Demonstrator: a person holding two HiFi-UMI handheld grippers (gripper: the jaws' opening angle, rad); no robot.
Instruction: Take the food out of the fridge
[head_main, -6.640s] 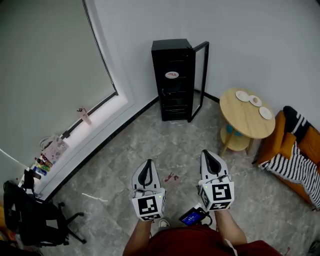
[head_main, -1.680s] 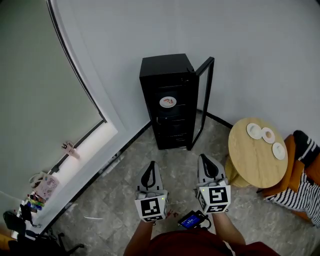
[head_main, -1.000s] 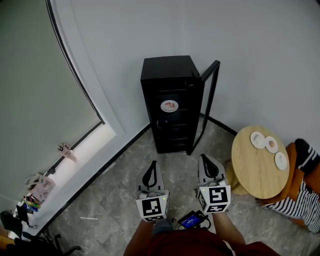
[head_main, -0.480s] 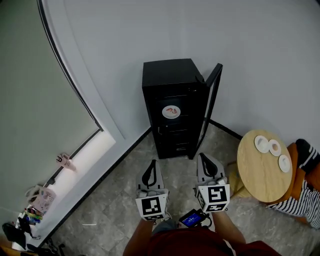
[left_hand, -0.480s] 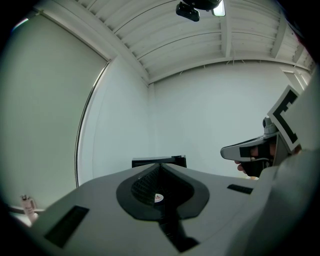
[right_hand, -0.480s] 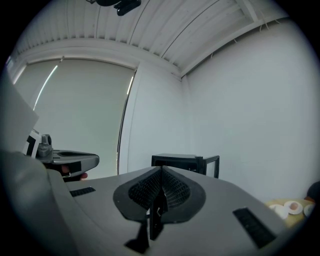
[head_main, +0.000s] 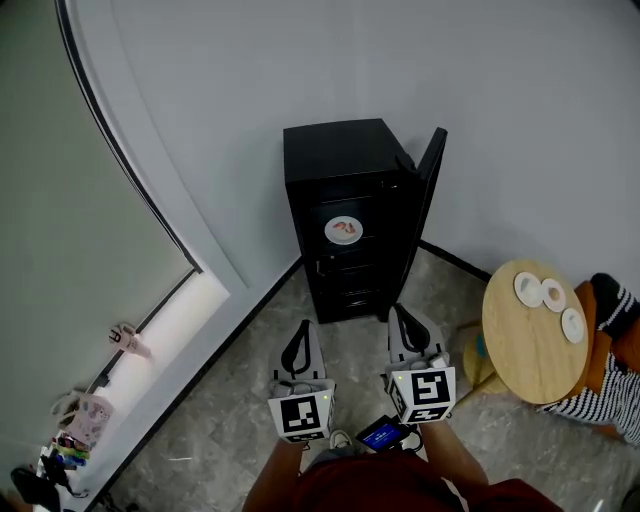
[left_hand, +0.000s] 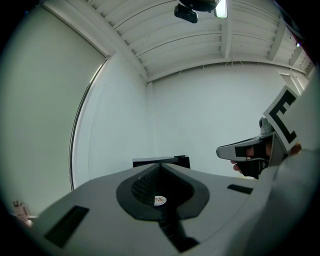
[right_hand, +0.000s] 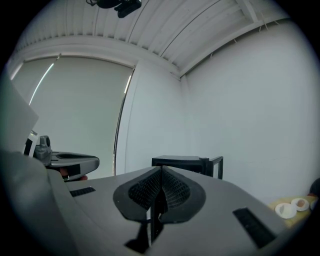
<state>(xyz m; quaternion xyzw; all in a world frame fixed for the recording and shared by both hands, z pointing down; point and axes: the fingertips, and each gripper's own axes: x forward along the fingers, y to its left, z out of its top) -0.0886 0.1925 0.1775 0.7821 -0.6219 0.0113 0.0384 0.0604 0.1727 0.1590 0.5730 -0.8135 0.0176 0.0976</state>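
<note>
A black fridge stands against the wall ahead, its glass door swung open to the right. On an upper shelf lies a small white plate of food. Both grippers are held side by side above the floor, short of the fridge and pointing at it. My left gripper is slightly open and empty. Through its gap the plate shows in the left gripper view. My right gripper is shut and empty, its ribbed pads meeting in a line. The fridge top shows just beyond them.
A round wooden table with three small white plates stands to the right of the fridge. Behind it is an orange seat with striped cloth. A window sill with small items runs along the left wall. A blue-screened device hangs at the person's waist.
The person has stepped toward the fridge, which now stands larger and nearer in the head view. Both grippers went forward together, jaws unchanged. The table has slid to the right edge.
</note>
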